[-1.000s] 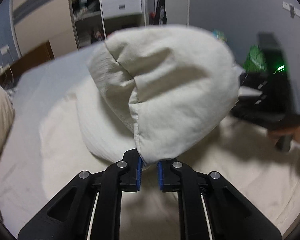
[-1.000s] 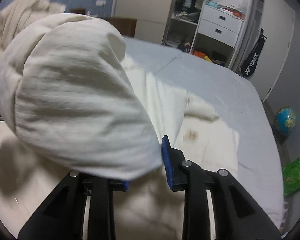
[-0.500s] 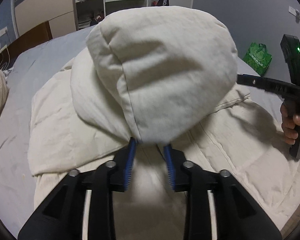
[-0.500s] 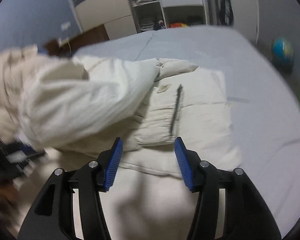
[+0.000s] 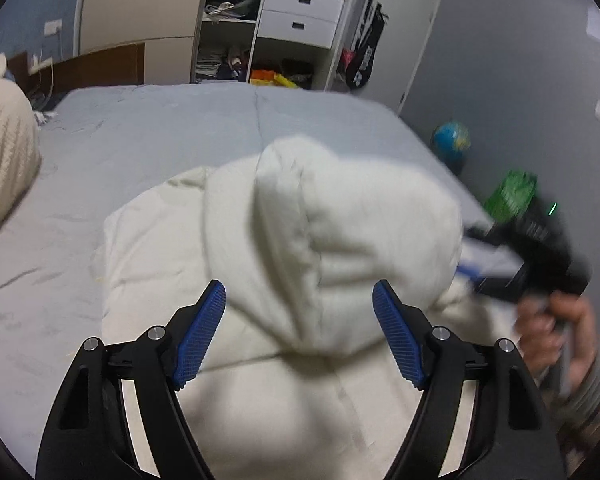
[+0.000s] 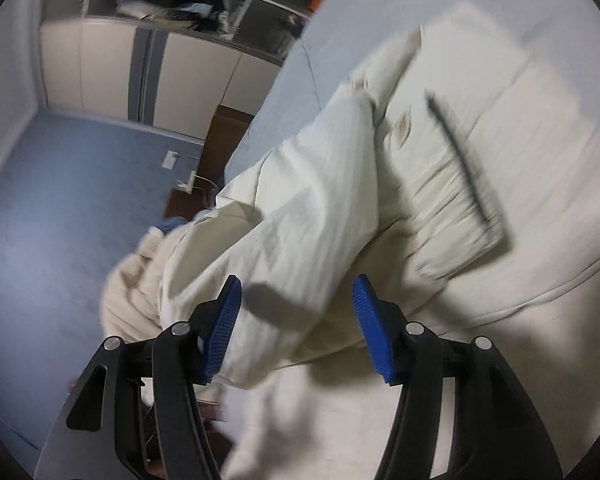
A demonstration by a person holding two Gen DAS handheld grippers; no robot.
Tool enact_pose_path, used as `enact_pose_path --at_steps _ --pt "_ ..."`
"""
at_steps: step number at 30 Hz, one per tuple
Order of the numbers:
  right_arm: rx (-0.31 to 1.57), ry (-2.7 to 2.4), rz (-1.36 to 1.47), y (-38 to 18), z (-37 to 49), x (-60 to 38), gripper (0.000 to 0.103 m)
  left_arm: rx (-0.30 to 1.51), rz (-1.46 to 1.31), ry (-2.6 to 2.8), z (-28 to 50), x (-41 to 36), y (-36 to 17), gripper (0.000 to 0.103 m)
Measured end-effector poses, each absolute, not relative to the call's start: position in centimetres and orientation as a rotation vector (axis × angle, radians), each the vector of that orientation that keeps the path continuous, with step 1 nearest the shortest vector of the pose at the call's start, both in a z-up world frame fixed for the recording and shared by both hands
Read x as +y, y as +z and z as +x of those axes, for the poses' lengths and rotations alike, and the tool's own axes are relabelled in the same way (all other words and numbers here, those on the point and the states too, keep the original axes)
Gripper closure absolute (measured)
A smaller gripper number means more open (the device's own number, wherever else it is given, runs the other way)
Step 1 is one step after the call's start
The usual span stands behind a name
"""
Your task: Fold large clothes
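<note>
A large cream padded jacket lies on the grey bed. Its hood is folded over onto the body and lies just beyond my left gripper, which is open and empty. In the right wrist view the jacket shows tilted and blurred, with a dark zipper and a sleeve or fold running toward my right gripper, which is open and empty above the cloth. The right gripper also shows blurred in the left wrist view, held by a hand at the jacket's right edge.
A beige knitted cloth lies on the bed's left side. Beyond the bed stand a wardrobe with white drawers and a racket bag. A globe and a green bag sit on the floor at right.
Both grippers were shut on the hood a second ago. They opened and let it drop onto the jacket body. The right gripper swung away and tilted.
</note>
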State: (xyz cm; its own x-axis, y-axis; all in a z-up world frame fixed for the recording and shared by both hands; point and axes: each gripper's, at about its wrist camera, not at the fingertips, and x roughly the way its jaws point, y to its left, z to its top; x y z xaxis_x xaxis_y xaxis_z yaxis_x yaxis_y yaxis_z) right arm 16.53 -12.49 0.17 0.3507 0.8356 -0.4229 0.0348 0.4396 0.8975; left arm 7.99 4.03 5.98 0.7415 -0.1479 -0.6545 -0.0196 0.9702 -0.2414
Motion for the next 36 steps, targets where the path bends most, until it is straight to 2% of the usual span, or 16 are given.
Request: enact_pose_path --at_steps 1,2,4,5,6,11,16,23,25,26,29,30,32,34,35,36 --pt "1.097 0.657 1.020 -0.1 16.7 -12.0 0.057 0.730 -0.270 -0.081 8.7 3.9 6.4 0.030" --pt "1.074 0.669 1.026 -0.1 16.6 -11.7 0.083 0.732 -0.288 -0.091 9.3 3.7 6.6 0.031" --pt "1.027 0.681 1.045 -0.1 16.0 -11.3 0.093 0.755 -0.314 -0.111 10.7 3.2 6.6 0.036" --pt "1.005 0.689 1.081 -0.5 15.5 -11.3 0.096 0.767 -0.311 -0.115 11.0 2.9 6.5 0.042" --pt "0.995 0.691 1.112 -1.0 15.1 -11.4 0.097 0.791 -0.306 -0.121 11.5 2.6 5.9 0.047" --pt "1.079 0.616 1.242 -7.3 12.1 -11.6 0.097 0.900 -0.312 -0.133 11.1 1.4 1.4 0.047" --pt "1.102 0.620 1.275 -7.9 12.0 -12.0 0.096 0.958 -0.341 -0.136 10.3 1.4 -1.7 0.046" --pt "1.065 0.640 1.023 -2.0 12.7 -12.6 0.092 0.858 -0.335 -0.169 9.7 2.4 1.2 0.047" --pt "1.021 0.643 0.955 0.1 13.2 -12.7 0.088 0.821 -0.347 -0.163 9.6 3.2 2.2 0.046" --pt "0.995 0.648 0.923 1.4 13.6 -12.6 0.082 0.804 -0.364 -0.154 10.0 3.8 3.0 0.044" --pt "0.953 0.680 0.850 4.2 15.4 -11.5 0.051 0.792 -0.390 -0.131 11.5 4.7 4.3 0.044" --pt "0.952 0.698 0.823 5.0 16.2 -10.7 0.047 0.797 -0.390 -0.119 12.1 4.9 4.5 0.045" --pt "0.987 0.727 0.760 5.8 17.1 -9.3 0.047 0.813 -0.398 -0.106 13.2 5.2 4.5 0.049" --pt "1.041 0.743 0.707 5.8 18.2 -7.9 0.047 0.837 -0.421 -0.121 14.0 5.2 4.2 0.063" --pt "1.073 0.749 0.680 5.5 18.1 -7.3 0.055 0.849 -0.423 -0.133 14.2 4.9 4.0 0.077" --pt "1.099 0.781 0.648 5.3 18.3 -6.2 0.090 0.854 -0.403 -0.131 14.1 4.6 3.9 0.086"
